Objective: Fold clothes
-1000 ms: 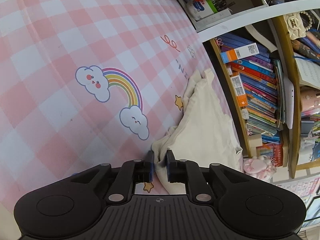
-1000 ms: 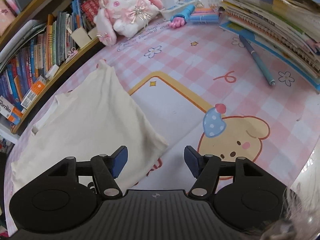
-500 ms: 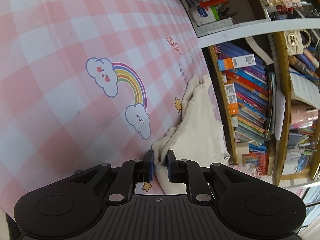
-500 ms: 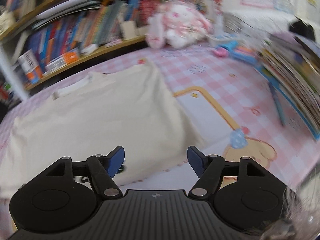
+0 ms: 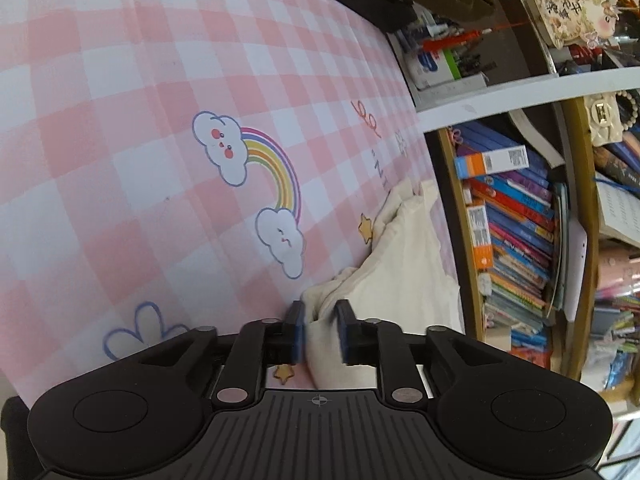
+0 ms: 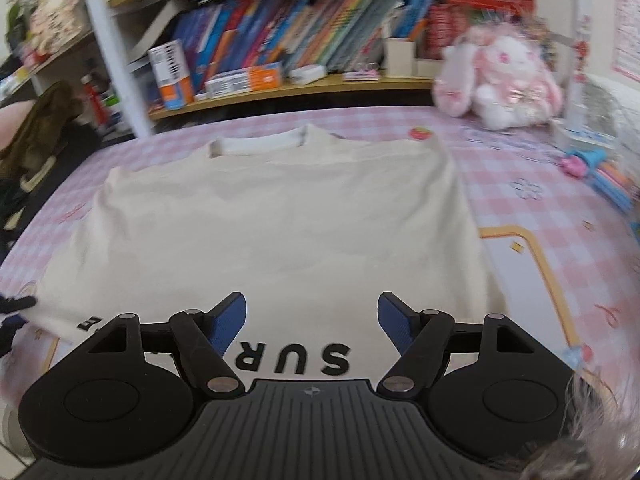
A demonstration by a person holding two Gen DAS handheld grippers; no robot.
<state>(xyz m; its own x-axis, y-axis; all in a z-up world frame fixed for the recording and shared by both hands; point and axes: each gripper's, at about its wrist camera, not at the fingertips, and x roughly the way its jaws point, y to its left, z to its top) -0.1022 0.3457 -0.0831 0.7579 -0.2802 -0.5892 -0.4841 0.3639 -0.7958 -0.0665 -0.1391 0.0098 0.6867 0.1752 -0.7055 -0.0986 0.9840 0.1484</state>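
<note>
A cream T-shirt (image 6: 272, 232) lies spread flat on the pink checked mat (image 6: 560, 208), its collar toward the bookshelf (image 6: 280, 52) and the black letters on its near edge. Taking the shirt as the landmark: at its left corner, the left gripper (image 5: 320, 326) has a bunched fold of the cloth between its blue pads; the jaws are opening, with a slim gap showing on the right-hand pad, so the pinch looks loosened. On the mat beyond that corner is a printed rainbow between two clouds (image 5: 260, 184). Over the shirt's near hem, above the lettering, the right gripper (image 6: 312, 320) hangs with its jaws wide and opening, nothing between them. Beyond the shirt's far right corner a pink plush rabbit (image 6: 500, 80) sits against the shelf.
</note>
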